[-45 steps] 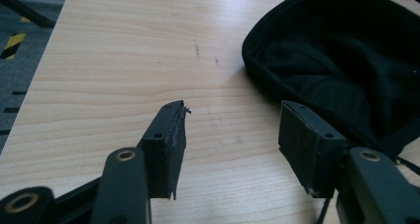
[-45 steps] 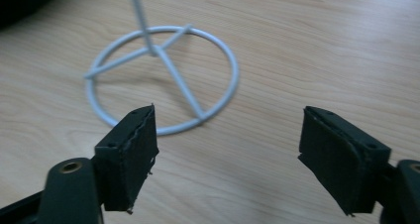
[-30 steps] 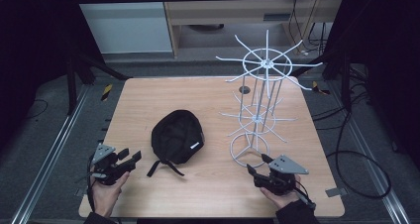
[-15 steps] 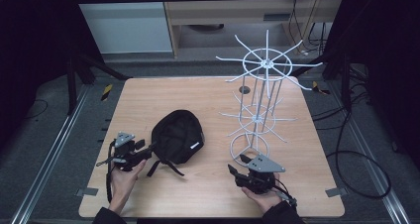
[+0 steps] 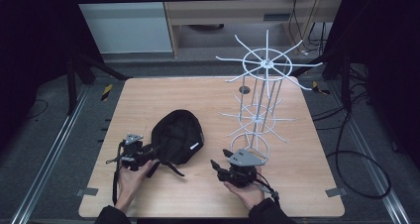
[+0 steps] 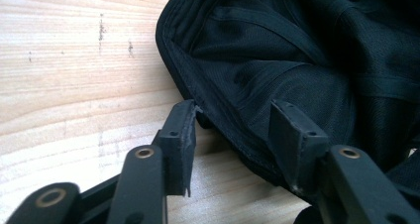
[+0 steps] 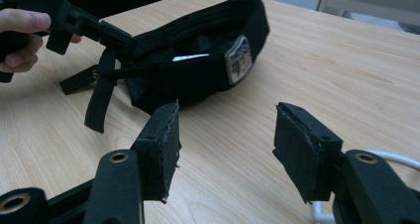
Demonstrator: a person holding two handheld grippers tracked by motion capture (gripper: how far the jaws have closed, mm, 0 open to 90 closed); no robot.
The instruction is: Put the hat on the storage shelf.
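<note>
From the high view, the black fabric cap [image 5: 177,137] lies on the light wooden tabletop [image 5: 148,100], left of the white wire rack [image 5: 257,120]; the left hand-held gripper [image 5: 148,152] is at the cap's near-left edge, and the right hand-held gripper [image 5: 218,165] is released, apart from it.

In the left gripper view, the jaws are spread around the stitched rim [image 6: 223,130]. Best to slide deeper before clenching.

In the right gripper view, the open jaws face the cap's silver label [image 7: 238,60].

No readable text
The small patch [image 7: 239,59] on the black cap [image 7: 198,70] is too blurred to read.
</note>
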